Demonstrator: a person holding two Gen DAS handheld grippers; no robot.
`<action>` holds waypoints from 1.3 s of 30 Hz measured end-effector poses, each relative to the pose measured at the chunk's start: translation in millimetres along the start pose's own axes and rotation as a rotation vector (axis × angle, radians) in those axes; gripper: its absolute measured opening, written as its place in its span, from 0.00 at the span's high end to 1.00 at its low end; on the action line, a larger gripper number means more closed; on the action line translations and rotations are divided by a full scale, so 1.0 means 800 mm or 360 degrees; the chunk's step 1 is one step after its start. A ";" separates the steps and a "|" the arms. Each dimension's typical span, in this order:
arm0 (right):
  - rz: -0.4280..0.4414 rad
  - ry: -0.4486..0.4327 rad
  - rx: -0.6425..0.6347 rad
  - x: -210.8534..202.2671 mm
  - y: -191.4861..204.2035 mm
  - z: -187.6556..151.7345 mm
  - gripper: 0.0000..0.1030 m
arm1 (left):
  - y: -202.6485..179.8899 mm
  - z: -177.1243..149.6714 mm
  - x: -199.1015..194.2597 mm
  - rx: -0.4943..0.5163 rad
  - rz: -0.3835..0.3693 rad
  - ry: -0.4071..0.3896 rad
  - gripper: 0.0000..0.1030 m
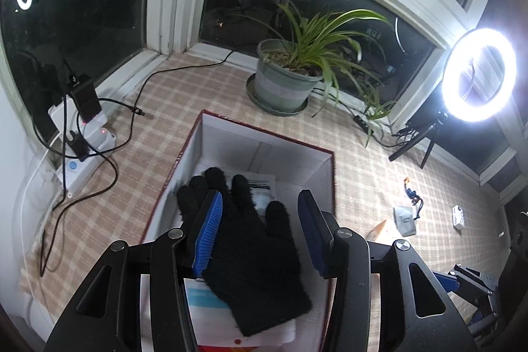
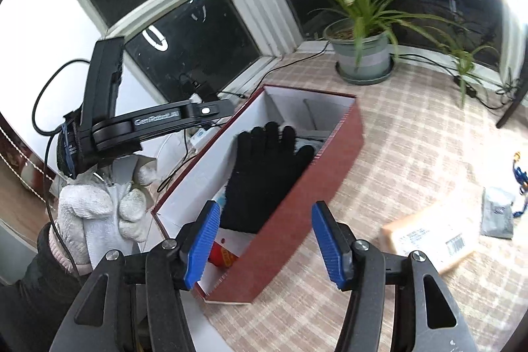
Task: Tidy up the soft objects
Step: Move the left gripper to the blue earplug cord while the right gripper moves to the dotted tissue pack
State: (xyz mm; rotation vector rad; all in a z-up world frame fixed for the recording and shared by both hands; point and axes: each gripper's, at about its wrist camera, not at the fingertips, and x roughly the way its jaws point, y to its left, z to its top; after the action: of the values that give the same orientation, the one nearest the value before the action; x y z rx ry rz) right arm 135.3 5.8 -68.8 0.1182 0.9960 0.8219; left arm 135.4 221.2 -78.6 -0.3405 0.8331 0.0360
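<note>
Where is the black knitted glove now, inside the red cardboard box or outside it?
Inside. The black knitted glove lies flat, fingers spread, within the white walls of the red cardboard box, on papers.

A black knitted glove lies in a box that is dark red outside and white inside, between the blue ribbed pads of the left gripper, whose frame is black. Beneath the glove are white papers with a pale blue band and a red dot. The right gripper has the same blue pads on black; a red object shows just past its left pad. The cloth under the box is beige with a pale checked pattern. Beyond the box, a grey-green pot holds a green plant. Left of the right gripper, a hand wears a white knitted glove with a pink cuff.
</note>
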 end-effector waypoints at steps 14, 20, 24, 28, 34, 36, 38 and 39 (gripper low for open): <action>-0.0144 -0.0180 0.0240 -0.115 -0.116 -0.034 0.48 | -0.101 -0.026 -0.018 0.0045 -0.0182 -0.0028 0.55; -0.0239 -0.0253 0.0374 -0.175 -0.182 -0.060 0.48 | -0.160 -0.048 -0.008 0.0074 -0.0251 0.0005 0.52; -0.0324 -0.0300 0.0444 -0.214 -0.228 -0.078 0.48 | -0.195 -0.060 0.002 0.0084 -0.0295 0.0040 0.52; -0.0433 -0.0321 0.0496 -0.250 -0.274 -0.095 0.47 | -0.237 -0.074 0.014 0.0125 -0.0323 0.0068 0.52; -0.0673 -0.0352 0.0524 -0.301 -0.339 -0.120 0.47 | -0.298 -0.083 0.039 0.0175 -0.0374 0.0095 0.52; -0.0751 -0.0351 0.0525 -0.313 -0.359 -0.126 0.46 | -0.320 -0.084 0.048 0.0193 -0.0380 0.0096 0.52; -0.0841 -0.0352 0.0539 -0.325 -0.384 -0.133 0.38 | -0.343 -0.086 0.060 0.0221 -0.0377 0.0096 0.52; -0.0882 -0.0358 0.0552 -0.330 -0.397 -0.135 0.36 | -0.354 -0.086 0.065 0.0231 -0.0376 0.0094 0.52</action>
State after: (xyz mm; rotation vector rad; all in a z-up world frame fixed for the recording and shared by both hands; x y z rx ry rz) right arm 155.3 -420.2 -86.0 0.2144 0.8883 0.1220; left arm 167.1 -72.9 -79.8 -0.3019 0.8443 -0.2547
